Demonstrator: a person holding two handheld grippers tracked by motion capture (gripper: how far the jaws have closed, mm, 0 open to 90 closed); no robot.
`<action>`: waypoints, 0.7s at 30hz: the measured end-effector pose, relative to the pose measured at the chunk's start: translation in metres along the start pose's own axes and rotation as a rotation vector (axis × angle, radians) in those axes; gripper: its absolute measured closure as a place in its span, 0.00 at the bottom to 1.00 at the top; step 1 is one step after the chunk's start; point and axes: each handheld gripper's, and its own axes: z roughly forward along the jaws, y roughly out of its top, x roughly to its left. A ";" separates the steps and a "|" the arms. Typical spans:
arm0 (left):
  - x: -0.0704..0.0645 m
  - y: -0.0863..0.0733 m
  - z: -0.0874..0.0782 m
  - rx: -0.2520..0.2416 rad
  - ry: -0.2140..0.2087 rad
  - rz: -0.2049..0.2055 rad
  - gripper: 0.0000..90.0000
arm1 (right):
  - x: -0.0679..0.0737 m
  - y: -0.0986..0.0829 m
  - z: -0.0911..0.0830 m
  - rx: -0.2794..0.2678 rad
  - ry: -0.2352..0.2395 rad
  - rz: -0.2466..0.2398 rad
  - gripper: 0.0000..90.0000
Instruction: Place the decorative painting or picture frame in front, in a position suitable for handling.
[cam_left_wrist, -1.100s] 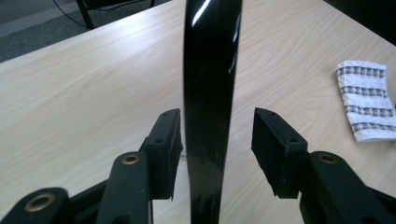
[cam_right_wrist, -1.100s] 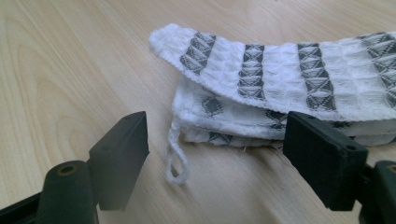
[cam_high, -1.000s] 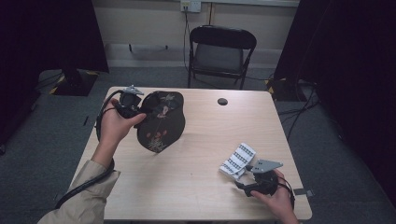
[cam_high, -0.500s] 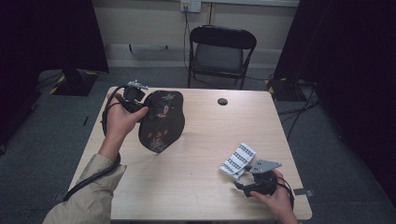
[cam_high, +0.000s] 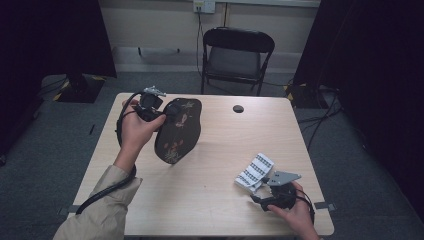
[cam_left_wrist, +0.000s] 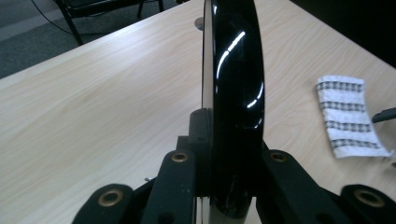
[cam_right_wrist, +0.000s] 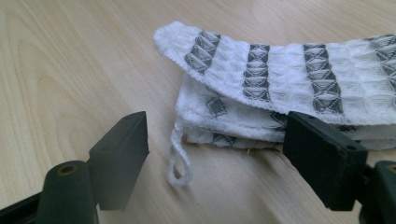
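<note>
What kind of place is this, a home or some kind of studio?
Probably a studio or lab set up for recording, not a home: a bare wooden table on grey carpet, a folding chair against a plain wall, black curtains at the sides.

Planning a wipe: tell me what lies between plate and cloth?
Bare wooden table between the plate and the cloth, shown in the high view.

Blk folding chair (cam_high: 235, 55) behind table (cam_high: 220, 190)

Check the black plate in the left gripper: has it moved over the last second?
Yes. The black plate, clamped in the left gripper, has drifted slightly right and away, nearer the small dark disc on the table.
</note>
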 end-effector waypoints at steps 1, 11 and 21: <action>0.000 0.000 0.000 0.000 0.000 0.000 0.90 | 0.000 0.000 0.000 0.000 0.000 0.000 0.25; -0.034 0.007 0.013 0.005 -0.071 0.018 0.90 | 0.000 0.000 -0.001 -0.001 -0.001 -0.004 0.25; -0.060 0.005 0.022 0.004 -0.143 0.027 0.90 | 0.001 0.001 0.000 0.001 0.001 -0.011 0.25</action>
